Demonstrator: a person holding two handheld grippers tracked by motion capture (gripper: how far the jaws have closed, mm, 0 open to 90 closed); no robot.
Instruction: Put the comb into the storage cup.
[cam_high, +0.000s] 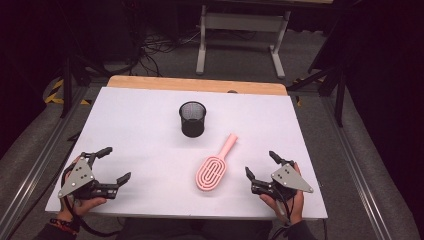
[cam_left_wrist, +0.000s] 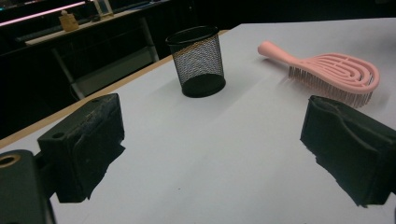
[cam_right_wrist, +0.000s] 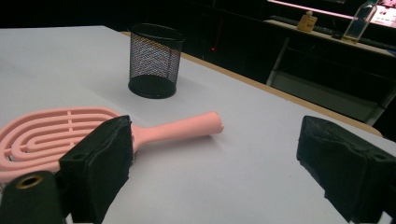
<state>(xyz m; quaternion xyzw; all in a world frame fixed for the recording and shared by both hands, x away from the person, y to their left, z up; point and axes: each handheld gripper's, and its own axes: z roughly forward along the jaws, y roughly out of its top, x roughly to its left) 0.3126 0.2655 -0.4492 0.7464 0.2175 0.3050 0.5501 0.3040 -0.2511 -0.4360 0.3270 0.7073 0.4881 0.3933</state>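
Observation:
A pink hairbrush (cam_high: 215, 166) lies flat on the white table (cam_high: 150, 125), its handle pointing up and to the right toward the back. Behind it stands a black mesh cup (cam_high: 192, 119), upright and empty as far as I can see. My left gripper (cam_high: 116, 163) rests near the front left of the table, open, nothing between its jaws. My right gripper (cam_high: 260, 165) sits at the front right, just right of the brush head, also open and empty. The left gripper view has the cup (cam_left_wrist: 198, 60) and the brush (cam_left_wrist: 331, 72) ahead; the right gripper view has the brush (cam_right_wrist: 93, 133) close by and the cup (cam_right_wrist: 154, 60) beyond.
The table's wooden back edge (cam_high: 197, 84) runs behind the white surface. A grey metal frame (cam_high: 240, 35) stands on the floor beyond, with cables beside it. Dark floor and rails flank the table on both sides.

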